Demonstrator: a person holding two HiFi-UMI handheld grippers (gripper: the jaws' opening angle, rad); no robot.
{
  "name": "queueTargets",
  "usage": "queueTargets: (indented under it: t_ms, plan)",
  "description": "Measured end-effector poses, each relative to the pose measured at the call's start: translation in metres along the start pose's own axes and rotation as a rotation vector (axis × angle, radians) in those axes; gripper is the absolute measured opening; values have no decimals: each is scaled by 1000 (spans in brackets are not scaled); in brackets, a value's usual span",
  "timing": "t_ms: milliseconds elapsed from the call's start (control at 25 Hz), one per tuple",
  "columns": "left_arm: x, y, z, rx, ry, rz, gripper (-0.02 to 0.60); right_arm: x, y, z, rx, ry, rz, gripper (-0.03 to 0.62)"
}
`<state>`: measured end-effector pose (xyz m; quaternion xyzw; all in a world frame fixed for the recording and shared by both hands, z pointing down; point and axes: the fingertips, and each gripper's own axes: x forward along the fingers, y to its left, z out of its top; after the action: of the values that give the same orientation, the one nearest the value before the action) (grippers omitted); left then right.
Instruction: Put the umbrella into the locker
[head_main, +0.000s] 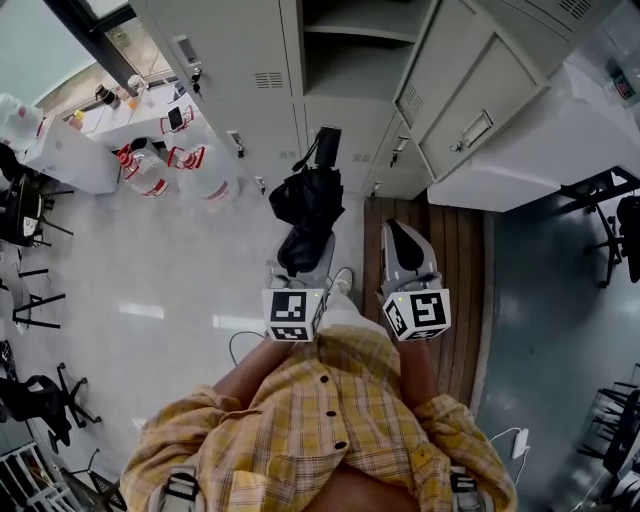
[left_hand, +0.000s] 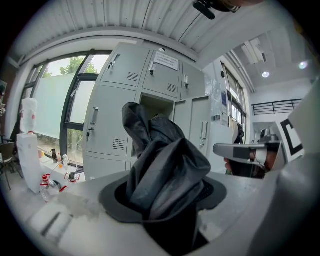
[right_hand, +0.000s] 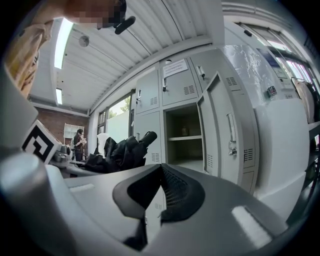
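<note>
A black folded umbrella (head_main: 305, 205) sticks forward from my left gripper (head_main: 298, 262), whose jaws are shut on its crumpled fabric. In the left gripper view the umbrella (left_hand: 160, 160) fills the space between the jaws of the left gripper (left_hand: 165, 197) and hides part of the lockers. The grey locker (head_main: 365, 50) straight ahead stands open, with a shelf inside; its door (right_hand: 222, 130) swings to the right. My right gripper (head_main: 398, 232) is beside the left one, shut and holding nothing. In the right gripper view its pads (right_hand: 172, 192) meet, with the open locker (right_hand: 182, 135) beyond and the umbrella (right_hand: 122, 150) at left.
Large water bottles (head_main: 150, 175) lie on the pale floor at left near a white water dispenser (left_hand: 29, 150). A white counter (head_main: 520, 150) juts in from the right over a wooden strip (head_main: 460, 260). Black chairs (head_main: 25, 210) stand far left. A person (right_hand: 79, 142) stands far off.
</note>
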<state>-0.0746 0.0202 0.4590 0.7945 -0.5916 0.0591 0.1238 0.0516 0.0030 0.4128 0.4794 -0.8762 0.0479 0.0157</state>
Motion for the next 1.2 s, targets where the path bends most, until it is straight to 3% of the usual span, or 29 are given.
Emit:
queueTargets:
  t_ms: [600, 1200]
  plan:
    - [123, 20, 25, -13, 32, 59, 258, 99, -80, 10, 14, -2, 64, -5]
    - [170, 31, 24, 2, 76, 68, 258, 130, -105, -2, 45, 16, 53, -4]
